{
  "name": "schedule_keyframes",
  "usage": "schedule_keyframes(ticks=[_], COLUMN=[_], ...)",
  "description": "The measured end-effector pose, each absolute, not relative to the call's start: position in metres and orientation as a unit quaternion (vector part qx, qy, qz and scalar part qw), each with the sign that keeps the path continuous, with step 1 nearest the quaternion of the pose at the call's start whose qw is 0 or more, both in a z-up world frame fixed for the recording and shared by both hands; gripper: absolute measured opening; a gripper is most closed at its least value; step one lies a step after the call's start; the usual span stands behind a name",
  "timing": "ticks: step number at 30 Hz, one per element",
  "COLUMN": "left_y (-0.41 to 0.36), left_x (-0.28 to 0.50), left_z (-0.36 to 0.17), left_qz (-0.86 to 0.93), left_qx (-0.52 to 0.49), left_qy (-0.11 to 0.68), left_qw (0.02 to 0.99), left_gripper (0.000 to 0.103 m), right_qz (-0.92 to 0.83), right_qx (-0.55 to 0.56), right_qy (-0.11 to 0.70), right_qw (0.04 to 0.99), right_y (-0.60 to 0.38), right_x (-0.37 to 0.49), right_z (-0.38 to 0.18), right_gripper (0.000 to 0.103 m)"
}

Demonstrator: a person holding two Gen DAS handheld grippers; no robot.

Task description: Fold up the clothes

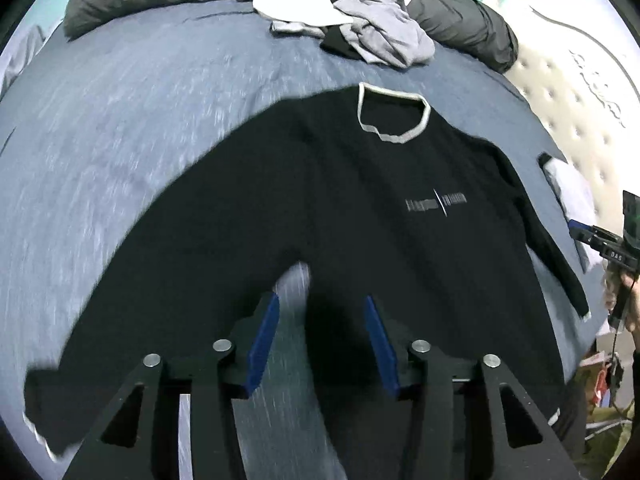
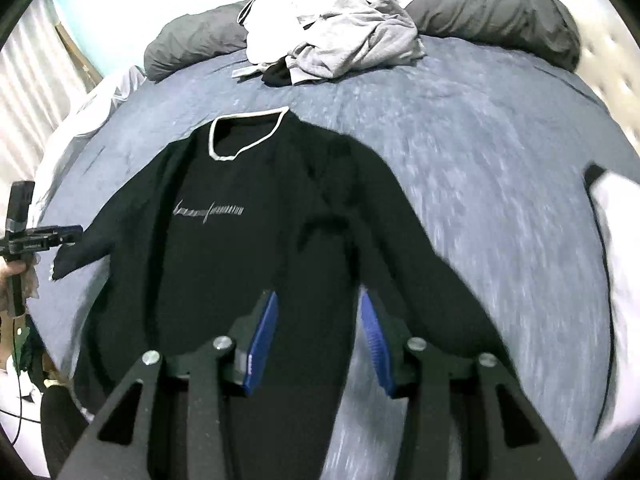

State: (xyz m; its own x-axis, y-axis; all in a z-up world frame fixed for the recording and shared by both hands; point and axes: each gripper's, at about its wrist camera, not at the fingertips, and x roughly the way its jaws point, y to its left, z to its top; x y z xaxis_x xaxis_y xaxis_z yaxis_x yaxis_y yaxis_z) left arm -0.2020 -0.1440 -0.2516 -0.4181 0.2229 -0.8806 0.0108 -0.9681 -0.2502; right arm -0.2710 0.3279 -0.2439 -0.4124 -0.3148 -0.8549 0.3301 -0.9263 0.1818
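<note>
A black long-sleeved shirt [image 1: 360, 216] with a white collar and a grey chest print lies spread face up on the blue bed cover. It also shows in the right wrist view [image 2: 240, 248]. My left gripper [image 1: 320, 304] is open and empty above the gap between the shirt's left sleeve and its body. My right gripper [image 2: 318, 304] is open and empty above the shirt's right side, near the right sleeve. The right gripper also shows at the right edge of the left wrist view [image 1: 576, 229], and the left gripper at the left edge of the right wrist view [image 2: 76, 232].
A heap of white, grey and black clothes [image 1: 360, 20] lies at the far side of the bed [image 1: 120, 120], in front of dark grey pillows [image 1: 472, 20]. A white garment [image 2: 624, 280] lies at the bed's right. A tufted headboard [image 1: 580, 120] stands right.
</note>
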Motion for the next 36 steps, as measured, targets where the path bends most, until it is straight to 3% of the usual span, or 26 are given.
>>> schedule_keyframes(ticks=[10,19,25,28,29,33,36], left_y=[-0.152,-0.159,-0.165,-0.167,-0.167,-0.162,-0.157], left_x=[-0.326,-0.389,-0.405,-0.408,-0.409,-0.410,-0.407], left_z=[-0.275,-0.298,-0.311,-0.316,-0.318,-0.323,-0.316], left_qz=[0.839,0.839,0.833,0.832,0.830,0.825,0.836], left_qx=[-0.536,-0.543,-0.551,-0.552,-0.554,-0.559,-0.544], left_qy=[-0.070,-0.009,0.014,0.008,0.005,0.001,0.023], left_qw=[0.054,0.039,0.049,0.054,0.058,0.080,0.069], left_gripper=[0.057,0.057,0.057,0.057,0.055,0.012,0.009], right_qz=[-0.846,-0.814,-0.807,-0.818,-0.822,-0.838,-0.848], right_qx=[0.485,0.509,0.514,0.502,0.497,0.478,0.466], right_qy=[0.057,0.171,0.196,0.196,0.196,0.195,0.195], right_qw=[0.215,0.222,0.213,0.199,0.194,0.175,0.161], right_y=[0.290,0.253,0.258,0.264,0.266,0.273,0.278], right_x=[-0.401,-0.453,-0.457,-0.461,-0.462,-0.468,-0.472], right_z=[-0.260,-0.307,-0.328,-0.324,-0.322,-0.314,-0.309], right_gripper=[0.044,0.044,0.008,0.006,0.005,0.005,0.004])
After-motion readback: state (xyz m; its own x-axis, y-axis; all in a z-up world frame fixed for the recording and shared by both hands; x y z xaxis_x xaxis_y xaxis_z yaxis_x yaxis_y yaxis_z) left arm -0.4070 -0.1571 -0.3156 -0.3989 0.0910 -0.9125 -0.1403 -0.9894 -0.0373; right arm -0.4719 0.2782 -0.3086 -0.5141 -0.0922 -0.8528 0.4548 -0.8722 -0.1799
